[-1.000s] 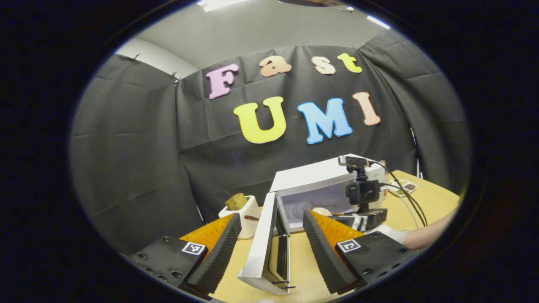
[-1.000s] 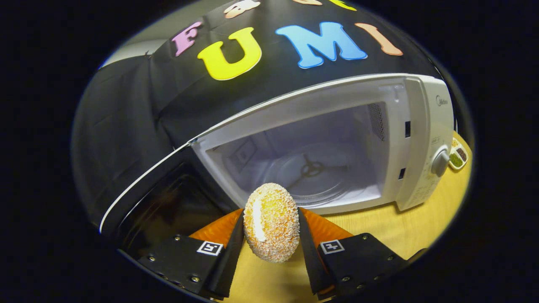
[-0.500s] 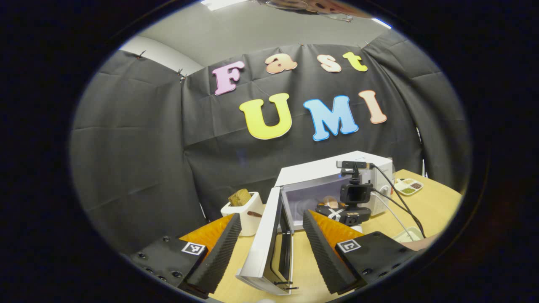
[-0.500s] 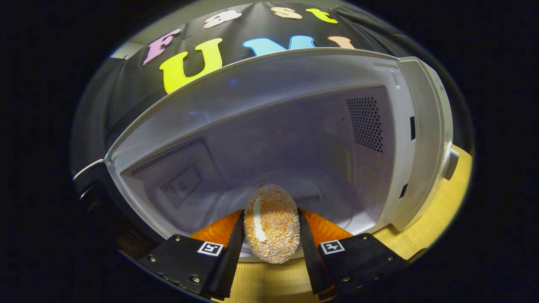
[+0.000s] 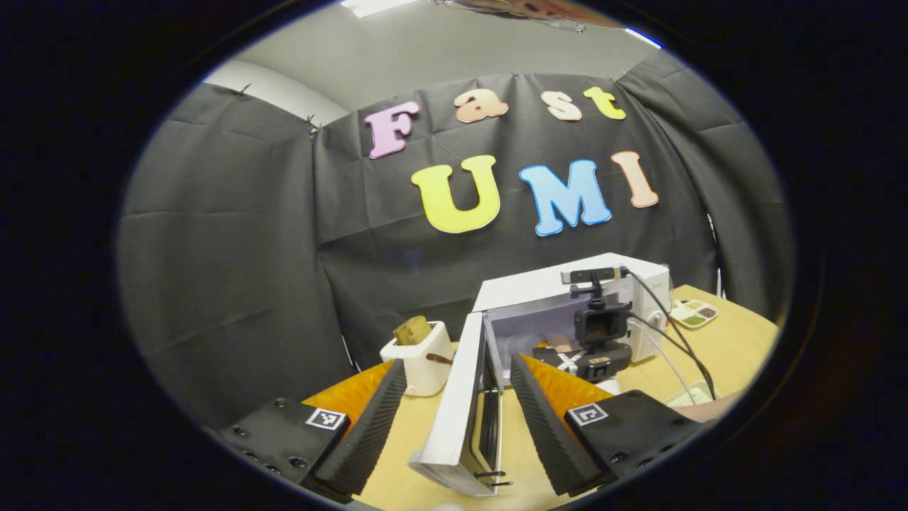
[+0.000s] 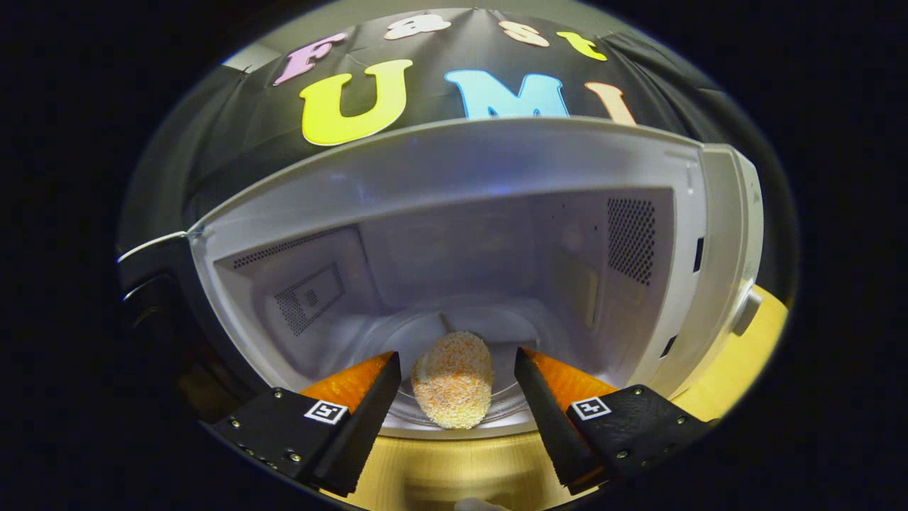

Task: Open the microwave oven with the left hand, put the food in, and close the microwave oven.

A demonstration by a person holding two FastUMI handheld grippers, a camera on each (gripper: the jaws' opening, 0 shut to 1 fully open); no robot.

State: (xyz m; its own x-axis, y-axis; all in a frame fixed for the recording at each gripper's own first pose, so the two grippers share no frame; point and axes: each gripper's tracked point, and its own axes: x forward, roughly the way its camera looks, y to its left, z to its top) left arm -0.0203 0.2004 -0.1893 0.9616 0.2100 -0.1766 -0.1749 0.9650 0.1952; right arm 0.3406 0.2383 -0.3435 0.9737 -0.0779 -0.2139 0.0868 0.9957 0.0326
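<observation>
The crumb-coated bread roll (image 6: 452,380) lies inside the microwave oven (image 6: 454,234), between the spread jaws of the right gripper (image 6: 457,397), touching neither.

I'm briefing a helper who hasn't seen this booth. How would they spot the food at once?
Find the white microwave on the wooden table, its door swung open. On the round glass tray inside lies the food: an oval, crumb-coated bun, orange-yellow against the pale walls, lying free between the open right gripper's fingers.
</observation>
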